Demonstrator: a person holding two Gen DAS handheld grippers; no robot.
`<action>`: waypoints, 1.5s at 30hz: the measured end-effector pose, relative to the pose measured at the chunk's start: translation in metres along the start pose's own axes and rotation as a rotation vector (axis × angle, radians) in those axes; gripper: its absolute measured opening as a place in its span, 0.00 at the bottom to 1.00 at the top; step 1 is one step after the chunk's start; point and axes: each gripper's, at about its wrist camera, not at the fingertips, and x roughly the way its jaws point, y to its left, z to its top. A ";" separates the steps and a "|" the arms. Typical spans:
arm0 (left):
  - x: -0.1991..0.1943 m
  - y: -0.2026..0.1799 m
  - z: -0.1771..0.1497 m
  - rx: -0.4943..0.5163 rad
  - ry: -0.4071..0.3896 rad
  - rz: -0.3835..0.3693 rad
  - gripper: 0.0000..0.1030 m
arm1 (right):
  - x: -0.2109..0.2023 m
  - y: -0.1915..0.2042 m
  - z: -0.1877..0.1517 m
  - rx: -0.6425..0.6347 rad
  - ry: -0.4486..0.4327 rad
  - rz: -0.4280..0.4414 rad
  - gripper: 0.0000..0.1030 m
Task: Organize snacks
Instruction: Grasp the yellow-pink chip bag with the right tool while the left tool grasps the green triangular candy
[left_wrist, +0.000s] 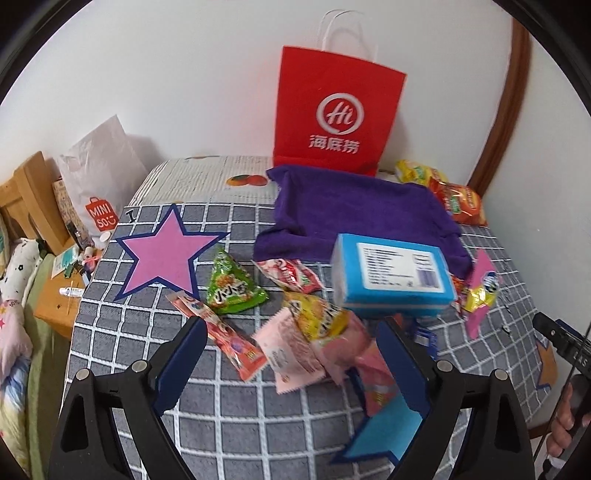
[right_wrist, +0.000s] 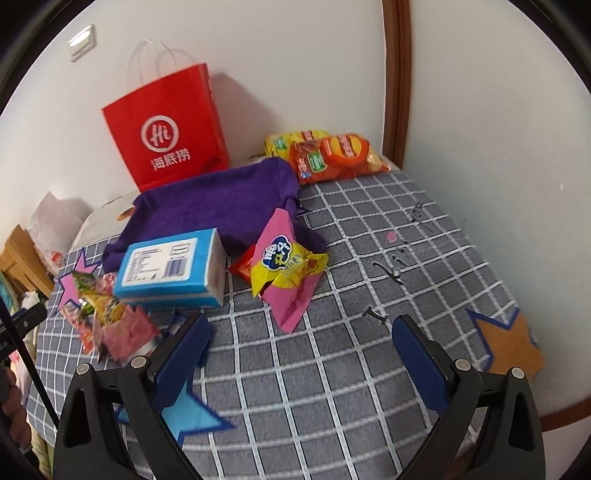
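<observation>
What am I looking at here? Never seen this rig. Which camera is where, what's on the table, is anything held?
No robot: a person holds a two-finger gripper in each hand, each with a fisheye camera looking along its fingers. One view shows the left gripper, open above a pile of snack packets. The other shows the right gripper, open over bare checked cloth. Also there: a blue box, a purple towel, a red paper bag and chip bags. Nothing is held.
</observation>
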 end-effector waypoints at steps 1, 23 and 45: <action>0.005 0.004 0.002 -0.008 0.008 0.011 0.90 | 0.010 -0.001 0.003 0.006 0.013 0.000 0.96; 0.073 0.057 0.022 -0.117 0.092 0.041 0.90 | 0.145 -0.002 0.035 0.123 0.182 0.009 0.86; 0.145 0.081 0.035 -0.133 0.172 0.030 0.68 | 0.118 0.002 0.038 0.084 0.126 0.013 0.59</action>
